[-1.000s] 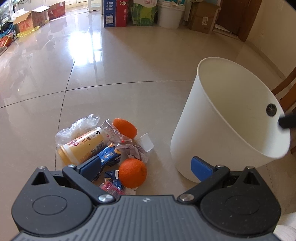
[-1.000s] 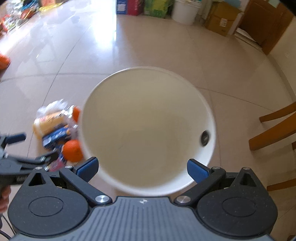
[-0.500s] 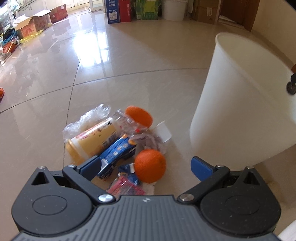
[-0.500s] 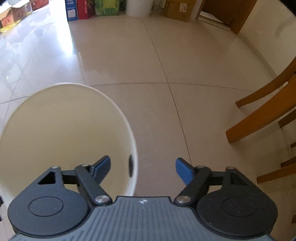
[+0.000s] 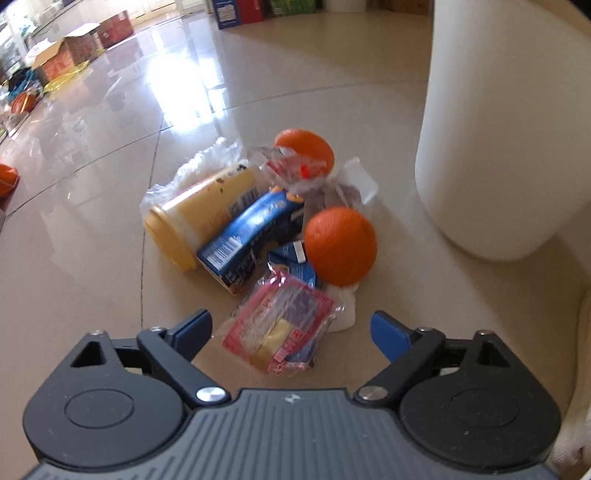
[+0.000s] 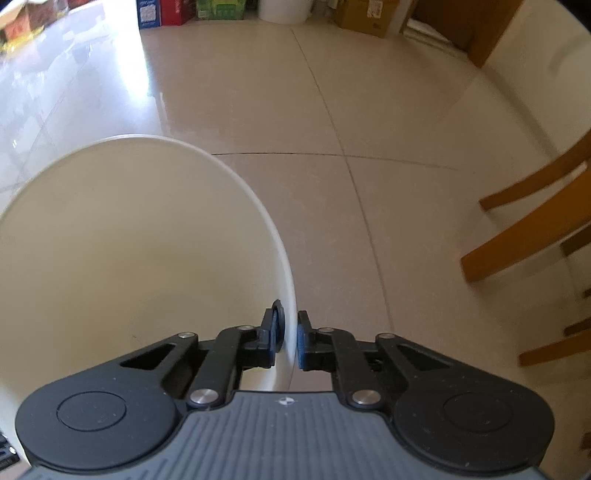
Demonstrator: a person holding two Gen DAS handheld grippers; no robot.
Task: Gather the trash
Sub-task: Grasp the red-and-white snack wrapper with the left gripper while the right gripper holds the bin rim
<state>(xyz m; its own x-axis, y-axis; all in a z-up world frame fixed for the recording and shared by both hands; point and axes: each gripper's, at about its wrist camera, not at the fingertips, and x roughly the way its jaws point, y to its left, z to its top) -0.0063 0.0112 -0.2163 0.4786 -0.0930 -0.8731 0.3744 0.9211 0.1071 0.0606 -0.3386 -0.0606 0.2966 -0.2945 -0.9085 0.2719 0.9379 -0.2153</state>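
Observation:
A heap of trash lies on the tiled floor in the left wrist view: a pink snack wrapper [image 5: 282,326], a blue carton [image 5: 251,236], a yellow tub [image 5: 199,214] on its side, two oranges [image 5: 340,245] [image 5: 306,151] and clear plastic. My left gripper [image 5: 291,330] hangs low over the heap with its jaws closing; the pink wrapper lies between them and the pads do not touch it. The white bin [image 5: 506,125] stands to the right. In the right wrist view my right gripper [image 6: 287,341] is shut on the white bin's rim [image 6: 284,280], one pad inside and one outside.
Wooden chair legs [image 6: 524,236] stand right of the bin. Boxes and a white bucket [image 6: 284,9] line the far wall. Cardboard boxes [image 5: 70,55] and another orange thing [image 5: 7,179] sit at the far left of the glossy floor.
My left gripper has come down closer to the trash heap, now over the pink wrapper. My right gripper moved to the bin's right rim and closed on it.

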